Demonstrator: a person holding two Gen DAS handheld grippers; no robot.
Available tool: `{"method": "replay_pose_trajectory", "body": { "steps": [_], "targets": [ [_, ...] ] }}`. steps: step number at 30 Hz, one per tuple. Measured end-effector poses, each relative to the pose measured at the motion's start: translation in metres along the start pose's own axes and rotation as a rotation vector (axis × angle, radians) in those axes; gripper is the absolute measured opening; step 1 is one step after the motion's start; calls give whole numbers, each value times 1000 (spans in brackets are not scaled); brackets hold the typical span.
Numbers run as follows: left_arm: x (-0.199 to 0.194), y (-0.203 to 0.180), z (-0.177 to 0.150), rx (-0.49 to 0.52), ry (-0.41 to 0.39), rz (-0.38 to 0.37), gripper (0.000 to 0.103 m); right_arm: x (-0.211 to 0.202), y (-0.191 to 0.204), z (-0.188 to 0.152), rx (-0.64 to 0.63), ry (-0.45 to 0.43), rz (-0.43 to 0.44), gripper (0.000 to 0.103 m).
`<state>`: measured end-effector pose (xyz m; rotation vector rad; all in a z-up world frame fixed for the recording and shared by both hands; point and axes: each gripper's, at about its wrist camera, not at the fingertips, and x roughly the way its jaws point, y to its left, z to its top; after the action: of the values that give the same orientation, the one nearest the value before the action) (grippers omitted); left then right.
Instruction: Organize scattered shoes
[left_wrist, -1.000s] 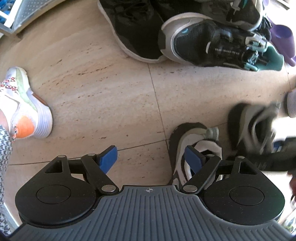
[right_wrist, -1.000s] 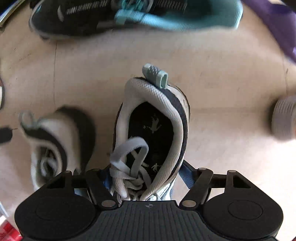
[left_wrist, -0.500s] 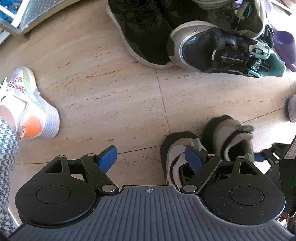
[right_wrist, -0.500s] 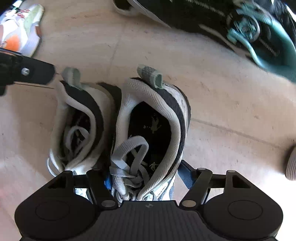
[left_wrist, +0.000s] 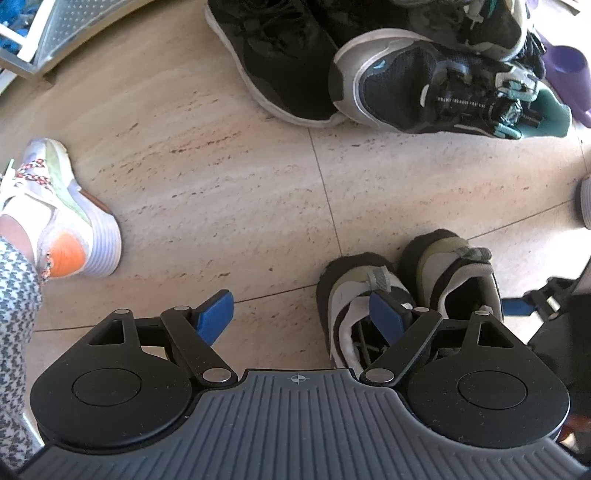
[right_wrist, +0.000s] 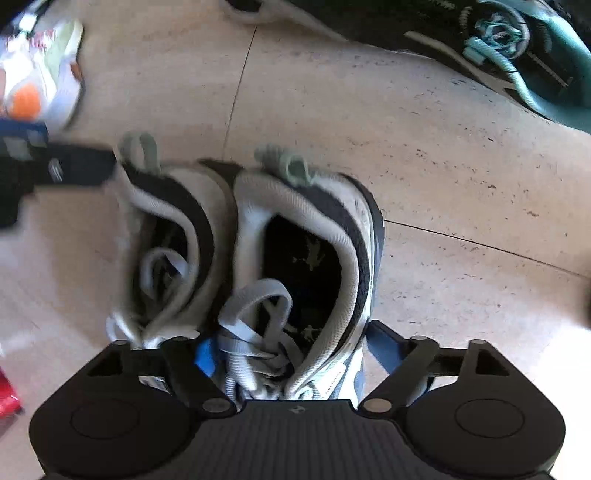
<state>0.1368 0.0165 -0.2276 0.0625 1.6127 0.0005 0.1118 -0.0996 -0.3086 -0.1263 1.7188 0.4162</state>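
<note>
Down on the beige stone-tile floor (left_wrist: 229, 177), two grey-and-white laced sneakers with black collars stand side by side, heels touching. Seen from the right wrist, the right claw (right_wrist: 291, 354) straddles the right-hand sneaker of the pair (right_wrist: 317, 254) at its laced front; its jaws are opening, the blue pads standing beside the shoe's sides rather than pressing in, so the shoe sits between them on the floor. The left-hand sneaker of the pair (right_wrist: 166, 236) lies just beside it, outside that claw. From the left wrist view, the left claw (left_wrist: 301, 314) hangs wide open, pointing down at bare tile, gripping nothing; its right blue pad overlaps the near sneaker (left_wrist: 354, 295) in the picture, with the second sneaker (left_wrist: 454, 269) just beyond. Farther off lies a heap of black sneakers with teal trim (left_wrist: 424, 81), and at the left a worn white, green and orange sneaker (left_wrist: 62, 218) on a person's foot.
</note>
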Motion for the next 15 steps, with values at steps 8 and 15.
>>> {"method": "replay_pose_trajectory", "body": {
  "steps": [8, 15],
  "targets": [
    [-22, -24, -7, 131, -111, -39, 85, -88, -22, -6, -47, -15, -67, 96],
    [-57, -60, 17, 261, -255, -100, 88, -185, -104, -9, -28, -147, -103, 102]
  ]
}}
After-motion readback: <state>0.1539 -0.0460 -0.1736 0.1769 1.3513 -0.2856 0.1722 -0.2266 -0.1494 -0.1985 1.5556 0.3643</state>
